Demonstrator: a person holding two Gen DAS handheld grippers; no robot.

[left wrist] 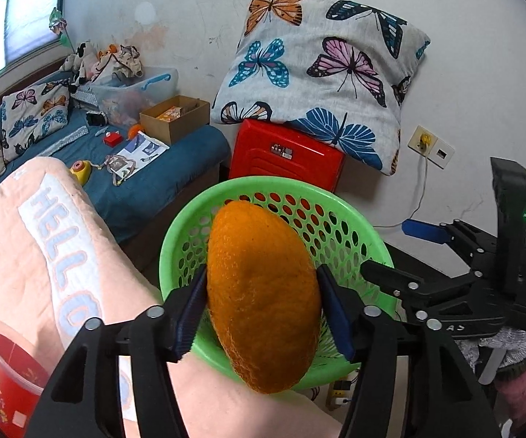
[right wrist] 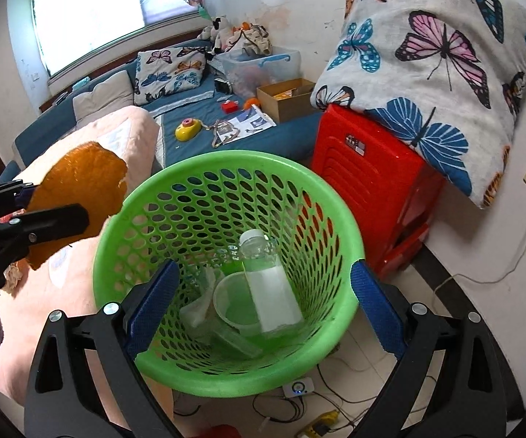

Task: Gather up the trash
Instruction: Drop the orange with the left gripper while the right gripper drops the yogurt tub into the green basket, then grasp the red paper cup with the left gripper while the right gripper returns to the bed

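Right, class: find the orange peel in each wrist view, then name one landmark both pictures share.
Left wrist view: orange peel at centre, clamped in the left tongs, in front of the green basket.
Right wrist view: peel at left edge, beside the basket.
Shared landmark: red plastic stool.

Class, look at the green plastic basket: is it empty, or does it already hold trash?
Not empty. The green perforated plastic basket holds a clear plastic bottle, a clear cup and crumpled white tissue.

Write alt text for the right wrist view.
An open right gripper hangs over a green basket holding a bottle, clear cup and tissue. At left, the left gripper holds an orange peel.
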